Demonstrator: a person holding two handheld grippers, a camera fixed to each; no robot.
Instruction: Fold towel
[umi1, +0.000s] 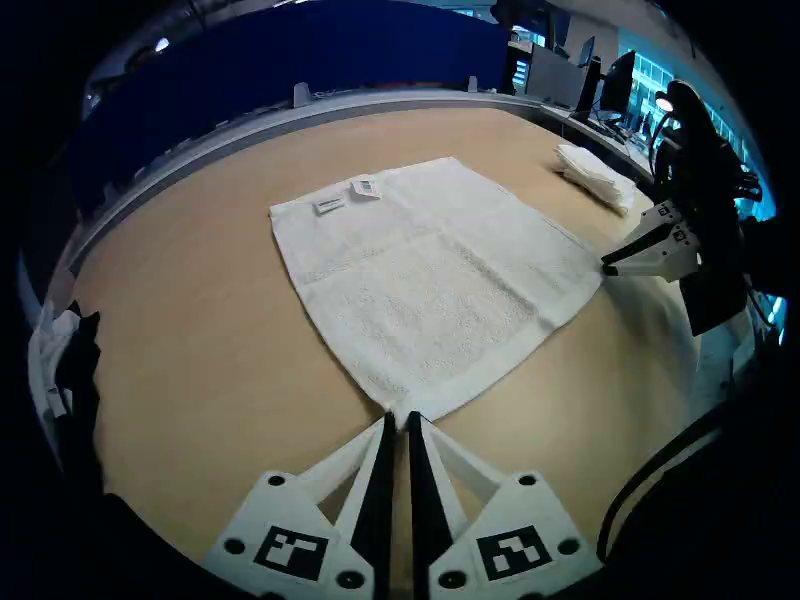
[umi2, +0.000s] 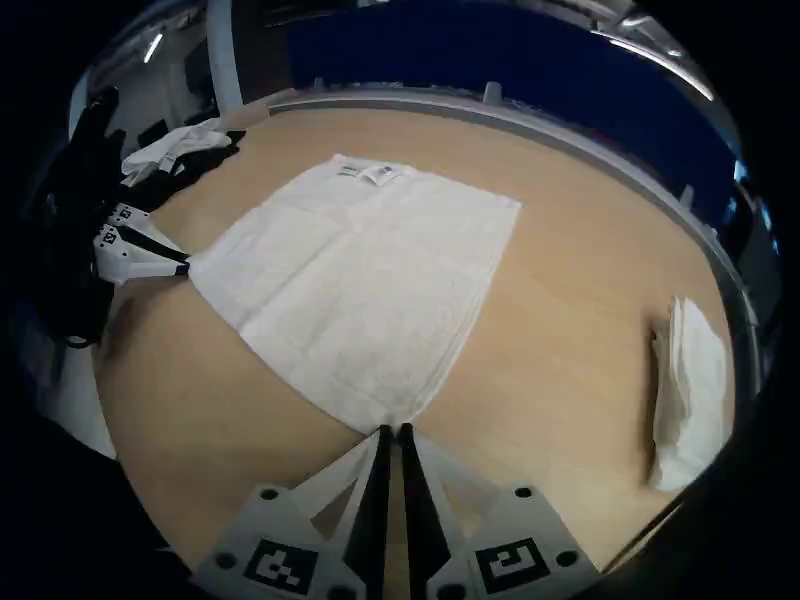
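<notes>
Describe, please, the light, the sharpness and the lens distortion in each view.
Left gripper view: the fisheye bows the table edge, the towel is sharp and evenly lit, and bright blue glare sits at far right. Right gripper view: same bowing, a soft shadow lies under the left gripper; the folded stack looks stretched.

The left gripper sits low at one corner of the towel, its fingers pinched together on the tip. The right gripper pinches the neighbouring corner the same way. Both point inward across the towel.
</notes>
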